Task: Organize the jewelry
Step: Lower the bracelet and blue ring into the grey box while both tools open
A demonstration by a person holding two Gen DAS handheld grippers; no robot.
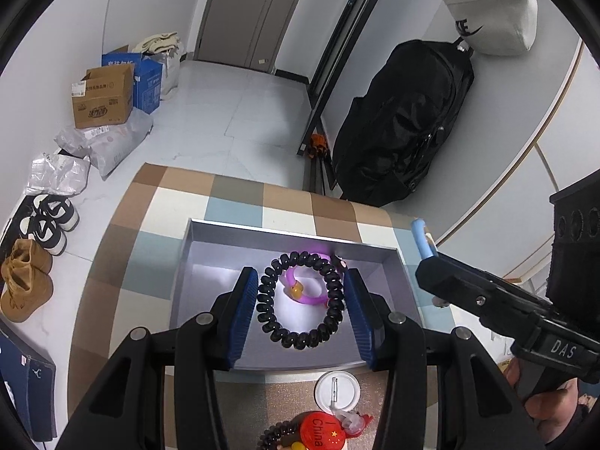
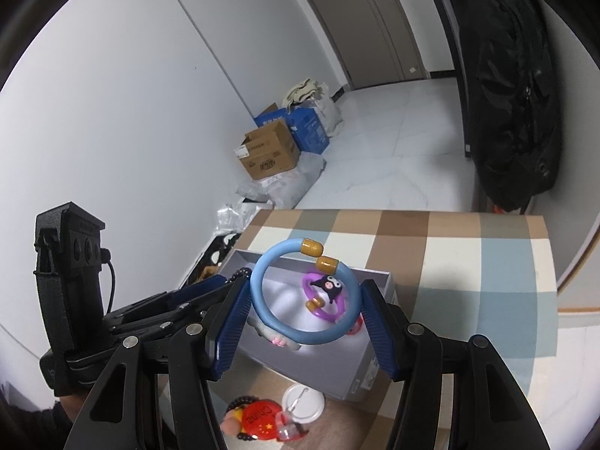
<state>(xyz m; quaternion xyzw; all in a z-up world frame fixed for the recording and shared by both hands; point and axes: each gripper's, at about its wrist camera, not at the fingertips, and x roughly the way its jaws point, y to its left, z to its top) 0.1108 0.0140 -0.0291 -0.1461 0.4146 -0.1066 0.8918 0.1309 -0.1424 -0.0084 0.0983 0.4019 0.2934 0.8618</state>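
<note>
A grey open box (image 1: 210, 240) sits on the checkered table. My left gripper (image 1: 302, 309) holds a black beaded bracelet (image 1: 300, 298) between its blue pads (image 1: 243, 315), over the box. A purple bangle (image 1: 303, 288) with a yellow charm lies in the box. My right gripper (image 2: 302, 320) is shut on a light blue bangle (image 2: 303, 292) with amber end caps, held above the box (image 2: 367, 375). The purple bangle (image 2: 324, 302) shows through it with a black cartoon charm. The blue bangle's edge (image 1: 422, 238) shows in the left view.
In front of the box lie a white round badge (image 1: 336, 390), a red "China" badge (image 1: 322, 431) and dark beads (image 1: 277, 433). A black bag (image 1: 405, 123) hangs at the right wall. Cardboard boxes (image 1: 105, 99), parcels and shoes (image 1: 48, 221) line the floor at left.
</note>
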